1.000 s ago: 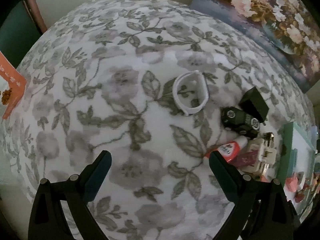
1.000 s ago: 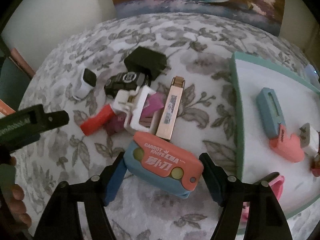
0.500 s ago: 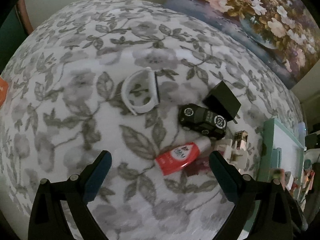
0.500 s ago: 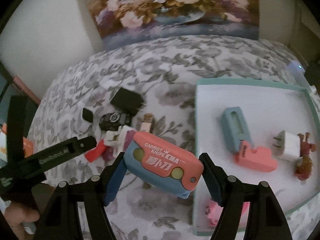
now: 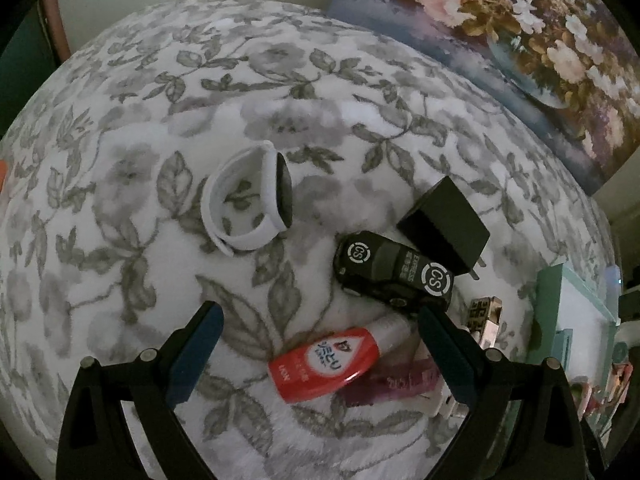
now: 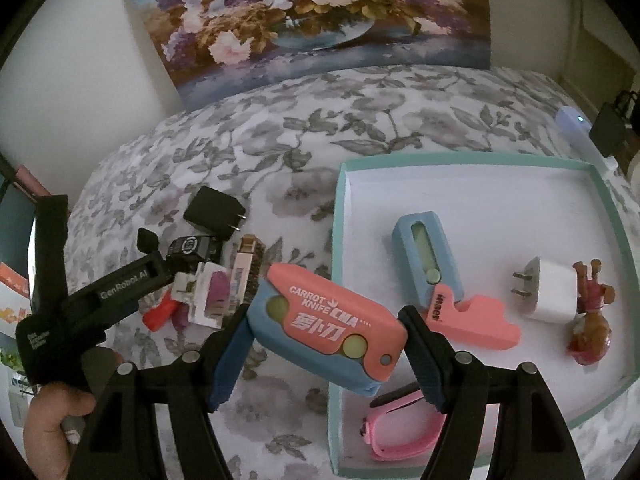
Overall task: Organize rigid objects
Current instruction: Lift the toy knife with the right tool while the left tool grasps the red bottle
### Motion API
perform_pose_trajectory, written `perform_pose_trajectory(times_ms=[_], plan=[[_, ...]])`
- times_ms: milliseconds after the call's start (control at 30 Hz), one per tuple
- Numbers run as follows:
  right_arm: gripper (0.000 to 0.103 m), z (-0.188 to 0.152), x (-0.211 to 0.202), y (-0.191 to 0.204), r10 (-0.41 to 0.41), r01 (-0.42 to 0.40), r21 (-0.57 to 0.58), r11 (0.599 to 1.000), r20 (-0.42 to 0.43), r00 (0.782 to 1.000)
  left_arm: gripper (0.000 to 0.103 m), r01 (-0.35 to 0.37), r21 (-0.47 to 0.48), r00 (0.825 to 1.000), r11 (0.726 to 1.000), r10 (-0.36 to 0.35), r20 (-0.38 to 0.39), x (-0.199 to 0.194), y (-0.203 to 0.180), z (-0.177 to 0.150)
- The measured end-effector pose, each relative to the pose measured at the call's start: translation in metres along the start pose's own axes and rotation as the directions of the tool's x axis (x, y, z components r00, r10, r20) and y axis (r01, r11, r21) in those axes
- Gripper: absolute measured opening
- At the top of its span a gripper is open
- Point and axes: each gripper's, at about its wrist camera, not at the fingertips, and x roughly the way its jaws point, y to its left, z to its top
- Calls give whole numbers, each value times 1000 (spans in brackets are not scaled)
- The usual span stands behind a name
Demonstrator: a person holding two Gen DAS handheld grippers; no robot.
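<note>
My right gripper (image 6: 324, 344) is shut on a pink and blue carrot knife toy (image 6: 324, 330) and holds it in the air over the left rim of the teal tray (image 6: 460, 158). My left gripper (image 5: 320, 354) is open and empty, low over the floral cloth. Between its fingers lies a red tube (image 5: 324, 362). Beyond it lie a black toy car (image 5: 394, 276), a black charger (image 5: 444, 226) and a white wristband (image 5: 250, 210). The left gripper also shows in the right wrist view (image 6: 120, 280), over the pile of loose items.
The tray holds a second carrot knife (image 6: 440, 276), a white plug (image 6: 548, 292), a small figurine (image 6: 590, 320) and a pink wristband (image 6: 404, 428). A gold lighter (image 6: 246, 268) and a white clip (image 6: 204, 292) lie in the pile. A flower painting (image 6: 312, 16) leans behind.
My right gripper has lifted the carrot knife and carried it right, to the tray's edge. My left gripper has moved right and closer to the pile; the red tube now lies between its fingers.
</note>
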Motion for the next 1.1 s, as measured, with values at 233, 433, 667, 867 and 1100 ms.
perform_pose_trajectory(times_ms=[233,433,667,867,1100], plan=[[75,-1,2,-1,0,0,0,1000,-7,1000,98,-24,11,1000,1000,24,-5,7,-7,-1],[75,0,1,0,-2,2,-7,1000,-4,1000,98,-30,-7,999,1000,29,-39,9,-5,-4],[75,0,1,0,-1,1,-4,1000,-8,1000,98,-31,-32,995,999,27,-93,5,11,-11],[75,-1,-1,2,9,-9,-5,1000,-5,1000,98,-29,-37,992,999,24,-121,2,26,-23],[75,-2,-2,1,15,-15,-2,1000,-9,1000,98,-30,-43,990,999,24,-141,0,36,-36]])
